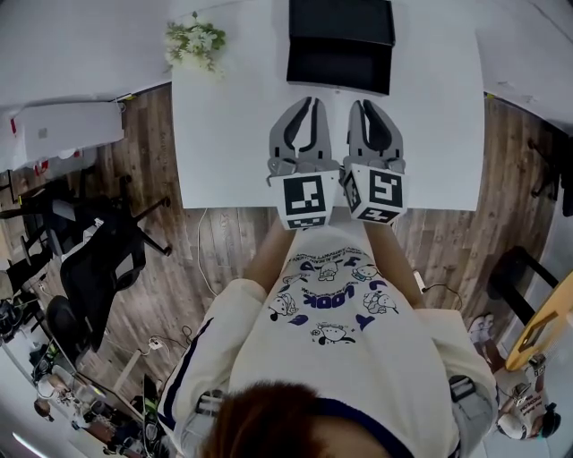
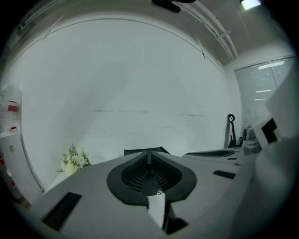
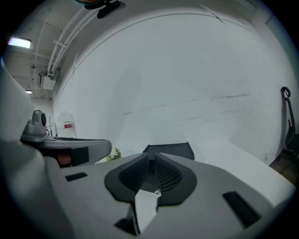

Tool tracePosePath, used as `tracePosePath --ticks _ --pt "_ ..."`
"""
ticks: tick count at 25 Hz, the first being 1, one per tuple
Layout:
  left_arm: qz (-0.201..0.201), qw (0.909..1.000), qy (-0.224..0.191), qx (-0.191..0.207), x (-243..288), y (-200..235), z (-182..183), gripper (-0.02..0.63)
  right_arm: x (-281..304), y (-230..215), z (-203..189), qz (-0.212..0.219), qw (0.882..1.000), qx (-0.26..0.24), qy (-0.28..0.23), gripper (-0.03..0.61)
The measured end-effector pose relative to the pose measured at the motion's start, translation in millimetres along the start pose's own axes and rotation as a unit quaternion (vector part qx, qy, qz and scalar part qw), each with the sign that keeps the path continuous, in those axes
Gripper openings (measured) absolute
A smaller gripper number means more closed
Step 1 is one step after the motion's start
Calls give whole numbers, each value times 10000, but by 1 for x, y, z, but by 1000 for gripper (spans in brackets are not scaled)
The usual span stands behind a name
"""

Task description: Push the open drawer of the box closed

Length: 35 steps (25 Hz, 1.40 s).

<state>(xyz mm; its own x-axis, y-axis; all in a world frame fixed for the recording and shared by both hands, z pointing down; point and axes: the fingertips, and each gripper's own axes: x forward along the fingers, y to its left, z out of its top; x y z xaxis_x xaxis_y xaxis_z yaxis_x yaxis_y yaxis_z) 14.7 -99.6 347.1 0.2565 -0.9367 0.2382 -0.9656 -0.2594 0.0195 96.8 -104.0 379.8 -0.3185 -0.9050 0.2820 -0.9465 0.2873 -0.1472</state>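
Two grippers closed, drawer [image 1: 338, 67] open

Seen from above, the left gripper [image 1: 307, 103] and right gripper [image 1: 364, 107] are side by side over the white table [image 1: 233, 134]. They are near the black box [image 1: 340, 20] at the far edge. Only the gripper views show each pair of jaws pressed together and empty. Flowers [image 1: 195, 40] stand far left.

Person: cream T-shirt [image 1: 345, 358] w/ blue cartoon print, navy stripe on sleeve [image 1: 208, 344]. Left gripper [image 1: 307, 106] & right gripper [image 1: 364, 107]: grey shells, dark ribbed pads [image 2: 134, 175], b/w marker cubes [image 1: 307, 199].
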Motion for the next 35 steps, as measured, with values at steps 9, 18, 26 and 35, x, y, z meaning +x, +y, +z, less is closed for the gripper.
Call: tracePosePath --ticks 9,18,26,35 --pt "-248 9993 271 45 19 14 -26 35 26 3 -27 -133 9994 24 329 51" --pt "-399 9978 522 61 38 21 -55 35 50 2 -59 -148 9966 105 800 62" --pt "-486 9965 685 32 52 28 -75 35 68 -4 -87 -217 9938 127 1081 90" --pt "-564 9954 775 -31 62 29 -83 35 81 -8 -112 -322 9897 278 1369 95"
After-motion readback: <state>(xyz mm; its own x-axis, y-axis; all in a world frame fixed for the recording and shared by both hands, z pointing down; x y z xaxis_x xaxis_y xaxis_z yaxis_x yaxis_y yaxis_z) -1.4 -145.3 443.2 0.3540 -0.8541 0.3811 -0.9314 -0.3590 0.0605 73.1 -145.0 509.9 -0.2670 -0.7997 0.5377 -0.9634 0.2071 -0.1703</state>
